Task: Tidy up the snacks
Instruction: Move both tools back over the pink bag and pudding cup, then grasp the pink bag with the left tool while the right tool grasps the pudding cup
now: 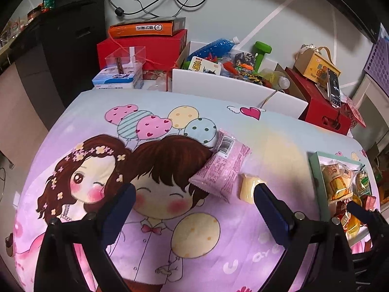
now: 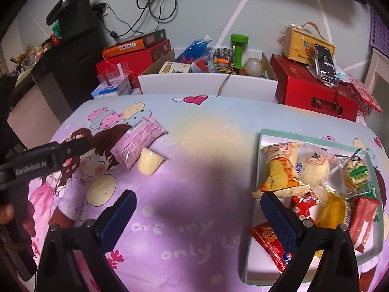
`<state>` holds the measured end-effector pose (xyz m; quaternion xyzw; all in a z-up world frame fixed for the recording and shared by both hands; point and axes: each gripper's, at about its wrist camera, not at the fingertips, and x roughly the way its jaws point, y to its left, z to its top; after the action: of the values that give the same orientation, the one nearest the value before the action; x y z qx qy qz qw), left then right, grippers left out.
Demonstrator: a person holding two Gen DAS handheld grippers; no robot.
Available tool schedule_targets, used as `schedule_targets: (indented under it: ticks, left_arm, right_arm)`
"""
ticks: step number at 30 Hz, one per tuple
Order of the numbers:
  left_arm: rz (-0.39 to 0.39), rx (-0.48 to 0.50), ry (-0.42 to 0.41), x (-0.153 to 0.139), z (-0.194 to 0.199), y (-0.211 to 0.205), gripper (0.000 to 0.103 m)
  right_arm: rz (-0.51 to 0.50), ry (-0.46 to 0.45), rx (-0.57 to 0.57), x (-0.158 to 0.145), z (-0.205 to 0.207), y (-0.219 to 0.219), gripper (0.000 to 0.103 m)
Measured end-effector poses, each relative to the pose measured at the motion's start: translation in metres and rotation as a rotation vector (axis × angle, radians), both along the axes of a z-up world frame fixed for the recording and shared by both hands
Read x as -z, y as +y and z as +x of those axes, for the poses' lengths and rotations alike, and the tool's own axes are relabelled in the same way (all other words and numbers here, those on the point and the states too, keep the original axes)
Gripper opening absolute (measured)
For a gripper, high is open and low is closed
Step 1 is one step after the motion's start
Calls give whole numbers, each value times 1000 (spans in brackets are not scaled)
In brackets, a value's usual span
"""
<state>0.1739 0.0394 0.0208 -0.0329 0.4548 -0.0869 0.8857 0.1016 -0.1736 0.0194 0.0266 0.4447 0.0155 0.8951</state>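
Two snacks lying loose on the cartoon-print cloth (image 1: pixel 184 243) over the tabletop: a pink packet (image 1: pixel 220 168), barcode side up and slightly propped, touching a small pale-yellow wrapped sweet (image 1: pixel 250 187) at its right edge. Off to the right, a shallow mint-rimmed tray (image 2: pixel 265 131) already heaped with wrapped cakes, a red sachet (image 2: pixel 267 241) and other packets, most likely the collecting place, which would explain why only the two strays remain outside it. Left hand-held gripper (image 1: pixel 194 200) low over the cloth with blue pads spread wide and nothing between them, right pad just beside the yellow sweet, pink packet just ahead inside the gap; seemingly lined up that way to close on one of the pair, though impossible to say which. Right hand-held gripper (image 2: pixel 198 210) likewise spread and empty, right pad at the near-left corner of the tray, left pad over bare cloth, so apparently idle or waiting beside the drop point. Part of a hand (image 2: pixel 14 216) gripping the left tool visible at the left edge of the right wrist view. Behind the tabletop, a white cardboard box (image 1: pixel 218 82) of toys and bottles, red gift boxes (image 2: pixel 316 90) and a propped phone (image 2: pixel 325 60), none of it part of the sorting. Judging from the layout, nearly finished: two items left to carry across to the tray
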Motion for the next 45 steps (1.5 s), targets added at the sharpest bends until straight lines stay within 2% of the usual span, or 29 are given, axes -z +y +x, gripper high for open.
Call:
schedule_targets:
  ticks: [5,9,12,19,27,32,34,36,37,39,42,45]
  left_arm:
    - [-11,24,-5,4,16,-1,97]
    - [-63,20,-12,6,27,3,97]
    - [-76,31,-3,11,33,0,97]
    - [-116,63,19,25,47,-10,97]
    - [-102,95,43,38,56,-24,96]
    - [-90,121,52,45,60,-35,95]
    - [-87,130,62,50,63,-40,86]
    - [-78,133,75,55,65,-44,78]
    - [-77,134,78,56,65,-44,78]
    - [-83,137,83,58,66,-45,76]
    - [-76,130,96,62,68,-44,59]
    - [-85,118,105,66,69,-40,56]
  right_arm:
    - [16,15,-16,8,11,7,102]
    - [17,25,-43,15,24,19,98]
    - [11,36,-52,24,37,30,94]
    - [77,72,-60,47,64,46,84]
    - [105,99,-48,66,84,53,76]
    - [121,101,-37,71,92,55,65]
    - [122,98,-37,71,93,55,63]
    - [131,91,-51,71,93,56,56]
    - [137,88,-60,70,93,57,50]
    - [125,83,-66,70,93,59,50]
    - [130,76,-67,71,93,59,50]
    - [136,69,-70,71,92,58,49]
